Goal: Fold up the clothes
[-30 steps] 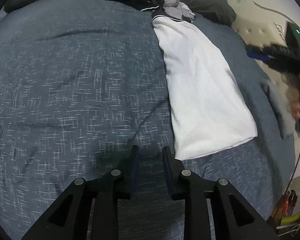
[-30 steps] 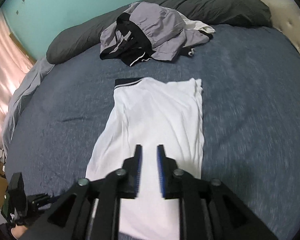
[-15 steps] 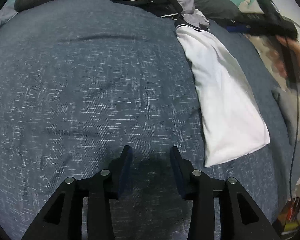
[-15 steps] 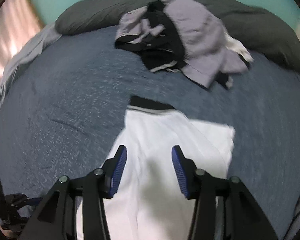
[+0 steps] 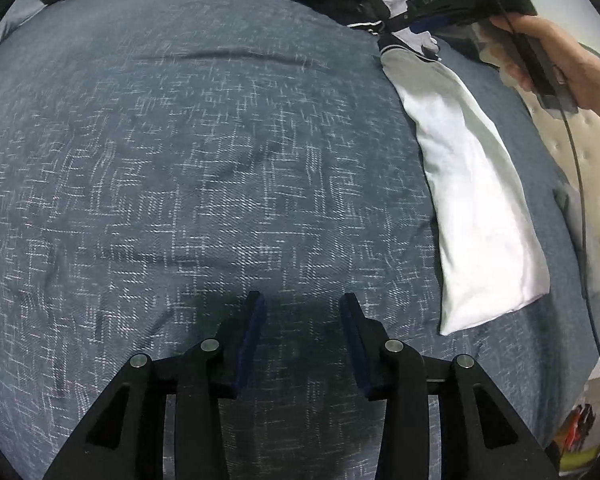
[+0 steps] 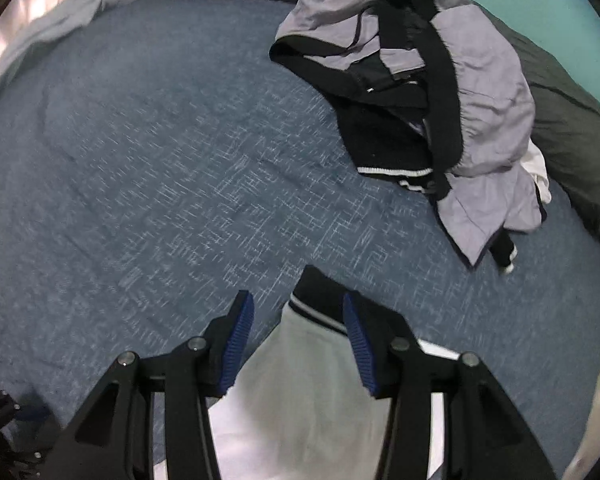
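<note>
1. In the left wrist view, our left hand-held gripper hangs over bare blue bedspread with nothing between its fingers. Its jaws have just been opening: a second ago they stood nearly together, and now they are spread apart.
2. To the right of it lies the folded white shirt, a long narrow strip flat on the bed. A second ago its lower corner sat just beside the left fingertips; now it lies well off to the right of them.
3. At the top right of that view, our right hand holds the right hand-held gripper over the dark collar end of the shirt, where a second ago it was a blur at the right edge.
4. In the right wrist view, the right hand-held gripper has its jaws spread over the striped collar of the shirt, touching nothing; they too have just been opening from a near-closed stance over the shirt's body.
5. Further right, the pile of grey and black clothes lies against the dark pillow, now larger in that view.
</note>
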Demonstrator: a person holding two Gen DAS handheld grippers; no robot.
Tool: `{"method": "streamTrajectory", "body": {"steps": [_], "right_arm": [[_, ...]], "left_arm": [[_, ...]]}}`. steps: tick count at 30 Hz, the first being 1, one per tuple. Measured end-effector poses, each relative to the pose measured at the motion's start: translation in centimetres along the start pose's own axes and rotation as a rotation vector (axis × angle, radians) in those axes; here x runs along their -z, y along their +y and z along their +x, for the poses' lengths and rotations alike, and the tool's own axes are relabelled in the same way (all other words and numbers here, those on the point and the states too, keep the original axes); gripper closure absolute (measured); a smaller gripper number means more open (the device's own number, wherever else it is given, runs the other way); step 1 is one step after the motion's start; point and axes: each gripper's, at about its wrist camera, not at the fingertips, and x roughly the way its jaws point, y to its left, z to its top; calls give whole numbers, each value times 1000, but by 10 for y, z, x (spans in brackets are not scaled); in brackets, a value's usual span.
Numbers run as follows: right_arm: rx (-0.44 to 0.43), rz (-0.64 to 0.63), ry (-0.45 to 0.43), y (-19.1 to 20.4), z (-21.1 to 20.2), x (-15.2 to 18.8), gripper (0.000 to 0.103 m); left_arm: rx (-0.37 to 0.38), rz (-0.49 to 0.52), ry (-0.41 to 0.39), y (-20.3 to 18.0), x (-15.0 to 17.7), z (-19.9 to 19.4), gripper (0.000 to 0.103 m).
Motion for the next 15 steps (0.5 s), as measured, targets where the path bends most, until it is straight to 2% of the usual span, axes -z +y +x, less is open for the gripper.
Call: {"method": "streamTrajectory", "body": {"steps": [8,11,13,15], "right_arm": [[36,-50,53,2,21,-12,56],[44,-86,80,8,30,-13,61],[46,-98,86,10,33,-13,67],[57,-110,92,12,37,-13,88]], "left_arm": [[4,-10,2,5,-2,-2,60],[5,-10,7,5,-3,2,60],[4,-9,7,5,-1,2,60],[4,-9,7,4,0,2,60]]}}
